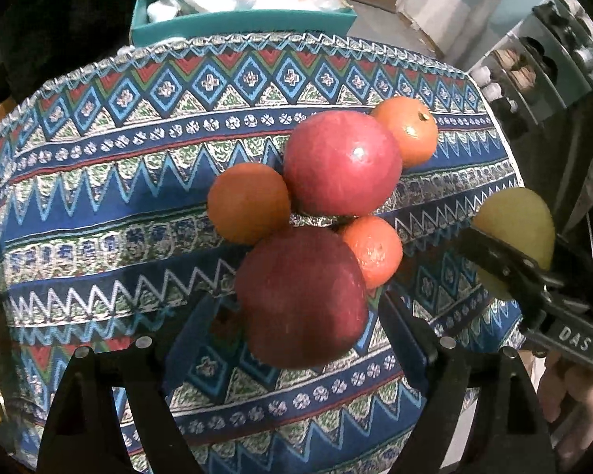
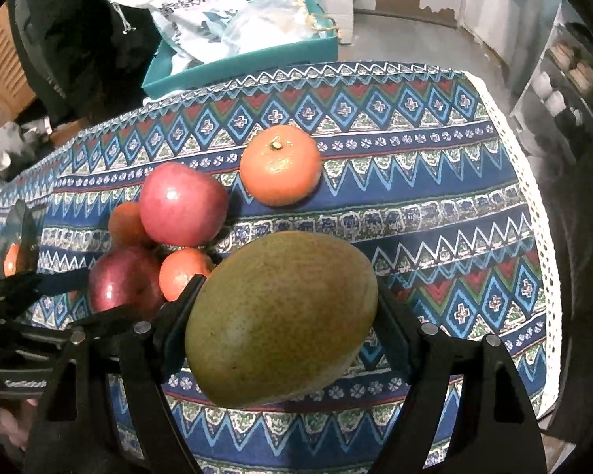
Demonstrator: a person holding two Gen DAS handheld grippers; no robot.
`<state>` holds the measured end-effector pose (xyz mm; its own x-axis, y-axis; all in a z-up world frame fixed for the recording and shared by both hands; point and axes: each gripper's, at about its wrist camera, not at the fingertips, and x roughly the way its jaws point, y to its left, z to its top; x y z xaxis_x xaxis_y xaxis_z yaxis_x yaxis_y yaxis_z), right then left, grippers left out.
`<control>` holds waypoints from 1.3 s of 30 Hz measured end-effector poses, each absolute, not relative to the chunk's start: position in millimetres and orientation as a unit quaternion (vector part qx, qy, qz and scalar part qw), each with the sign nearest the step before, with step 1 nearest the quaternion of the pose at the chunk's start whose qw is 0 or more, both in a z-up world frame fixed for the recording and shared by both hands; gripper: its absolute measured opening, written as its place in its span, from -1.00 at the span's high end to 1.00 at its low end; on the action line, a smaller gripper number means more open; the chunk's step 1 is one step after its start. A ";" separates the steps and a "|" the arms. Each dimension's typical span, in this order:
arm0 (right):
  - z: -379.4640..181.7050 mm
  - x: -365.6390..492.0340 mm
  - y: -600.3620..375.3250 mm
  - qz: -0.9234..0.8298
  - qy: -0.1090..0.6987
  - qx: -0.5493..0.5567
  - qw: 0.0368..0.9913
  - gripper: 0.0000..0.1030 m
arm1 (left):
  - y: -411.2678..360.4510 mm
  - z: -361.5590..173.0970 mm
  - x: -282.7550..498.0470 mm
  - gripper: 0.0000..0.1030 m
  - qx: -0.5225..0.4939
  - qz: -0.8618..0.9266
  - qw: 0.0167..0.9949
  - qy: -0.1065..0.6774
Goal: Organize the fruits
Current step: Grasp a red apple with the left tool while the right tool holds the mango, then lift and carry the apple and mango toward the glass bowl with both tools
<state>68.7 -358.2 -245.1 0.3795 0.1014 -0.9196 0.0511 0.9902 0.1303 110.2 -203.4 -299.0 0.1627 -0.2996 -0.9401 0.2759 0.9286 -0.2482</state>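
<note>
Fruits are lying clustered on a patterned tablecloth (image 2: 435, 213): two red apples and three oranges touching one another, with a fourth orange (image 2: 280, 170) sitting apart beyond them. The near apple (image 1: 300, 300) is sitting between the fingers of the left gripper (image 1: 300, 339), whose jaws are standing wide on either side of it; whether the pads are pressing it I cannot tell. The far apple (image 1: 342, 164) is resting just beyond, flanked by oranges (image 1: 249, 203) to its left and right, and a smaller orange (image 1: 371, 251) is sitting just right of the near apple.

The right gripper (image 2: 282, 328) is clamping a green-yellow mango (image 2: 280, 320) between its pads, lifted above the cloth. Ahead and to the right of this gripper a wide stretch of cloth is lying bare up to the white lace hem (image 2: 533, 197), where the table ends. To its left the fruit cluster and the left gripper are crowding close, leaving little room.

Both grippers are pointing steeply down at the table. A hand (image 1: 573, 391) is gripping the right gripper's handle at the lower right of the left view.

Beyond the far table edge a teal tray (image 2: 241, 63) is holding a white bag (image 2: 186, 4) printed with Chinese characters. The right gripper's body is reading "DAS" in the left view.
</note>
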 end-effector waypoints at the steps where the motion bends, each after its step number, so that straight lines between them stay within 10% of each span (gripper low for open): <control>1: -245.8 69.4 -358.4 0.015 0.557 0.069 0.827 -0.54 | -204.8 -301.5 111.7 -0.68 -0.009 -0.187 0.761 0.621; 14: -253.9 74.7 -360.0 0.016 0.560 0.074 0.825 -0.54 | -206.5 -314.4 119.5 -0.37 -0.032 -0.217 0.750 0.624; 39: -179.9 63.4 -319.3 0.061 0.485 0.022 0.872 -0.54 | -156.7 -226.3 86.3 -0.36 0.024 -0.203 0.819 0.536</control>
